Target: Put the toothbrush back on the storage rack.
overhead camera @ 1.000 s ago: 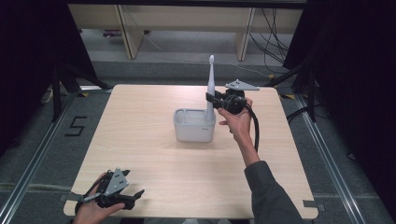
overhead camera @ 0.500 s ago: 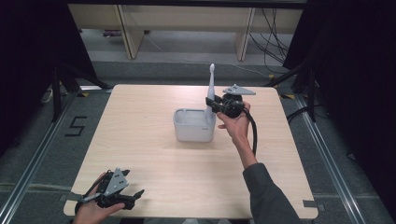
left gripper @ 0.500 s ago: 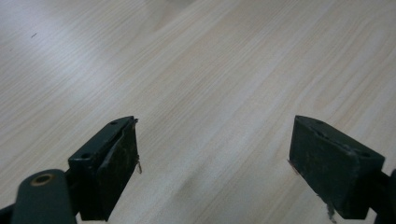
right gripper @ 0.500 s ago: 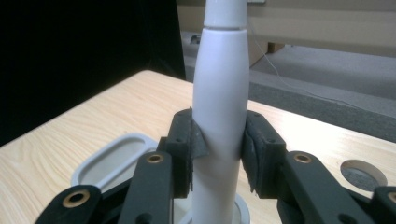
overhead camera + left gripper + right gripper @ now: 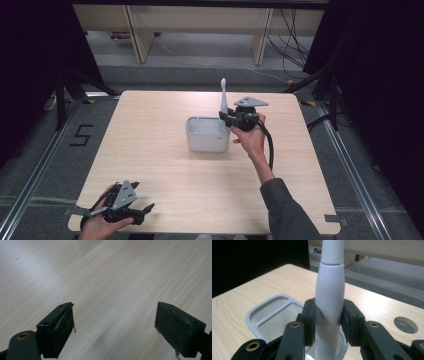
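A pale wooden desk (image 5: 165, 165) seen from above, with a person's 2 hands entering from the near edge, each holding a black claw. The right claw (image 5: 329, 315) is pinching a tall white electric toothbrush (image 5: 329, 297), its 2 pads pressed against either side of the handle's thick middle. The toothbrush stands upright, its lower end down in a round opening at the right end of a grey holder (image 5: 207, 135) that sits near the centre of the desk. In the right gripper view the holder also has 2 shallow compartments to the left of the brush, both bare.

The left claw (image 5: 145, 209) rests low by the near left corner of the desk, well apart from the holder, its jaws spread with nothing between them.

Judged from here, the main risk is tilt: the brush is tall and top-heavy, and if the claw lets go before the base is seated, it may lean and topple, perhaps tipping the light holder. Pulling the claw away sideways could also drag the holder, since nothing steadies it.
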